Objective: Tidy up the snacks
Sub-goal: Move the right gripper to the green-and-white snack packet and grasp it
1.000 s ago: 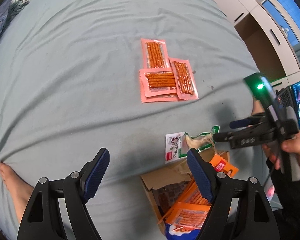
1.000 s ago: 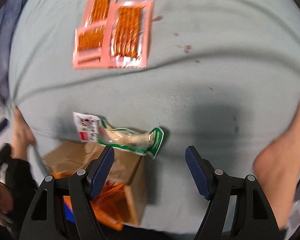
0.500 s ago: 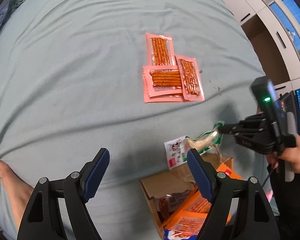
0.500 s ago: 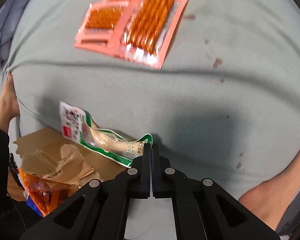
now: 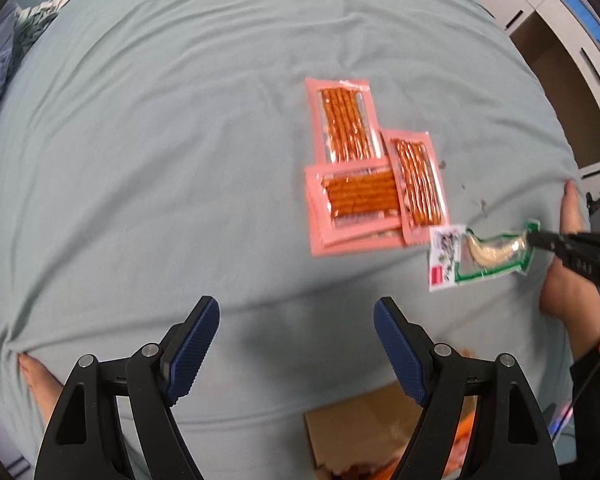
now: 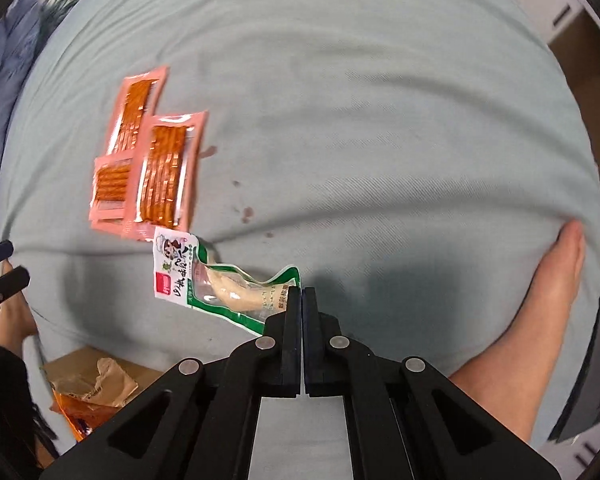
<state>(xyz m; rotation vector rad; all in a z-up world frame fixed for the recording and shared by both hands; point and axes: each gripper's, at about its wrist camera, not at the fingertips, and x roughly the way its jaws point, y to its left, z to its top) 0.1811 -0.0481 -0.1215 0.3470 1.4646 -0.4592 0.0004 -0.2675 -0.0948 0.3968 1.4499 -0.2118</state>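
Observation:
My right gripper (image 6: 302, 292) is shut on the end of a green-and-white chicken-foot snack pack (image 6: 220, 284) and holds it above the pale green bedsheet (image 6: 380, 120). The pack (image 5: 480, 254) also shows in the left wrist view, hanging from the right gripper (image 5: 534, 238) just right of three pink packs of orange snack sticks (image 5: 364, 184). The pink packs (image 6: 148, 168) lie overlapped on the sheet, left of the held pack. My left gripper (image 5: 296, 328) is open and empty above the sheet, near the cardboard box (image 5: 372, 432).
An open cardboard box with orange snack packs (image 6: 88, 392) sits at the sheet's near edge. The person's bare feet (image 6: 540, 300) rest on the sheet at right and at left (image 5: 40, 376). Small dark stains (image 6: 246, 212) mark the sheet. Cabinets (image 5: 540, 12) stand beyond the bed.
My right gripper closed on the green pack's end, lifted it off the box edge and carried it toward the pink packs. My left gripper stayed open and drew back.

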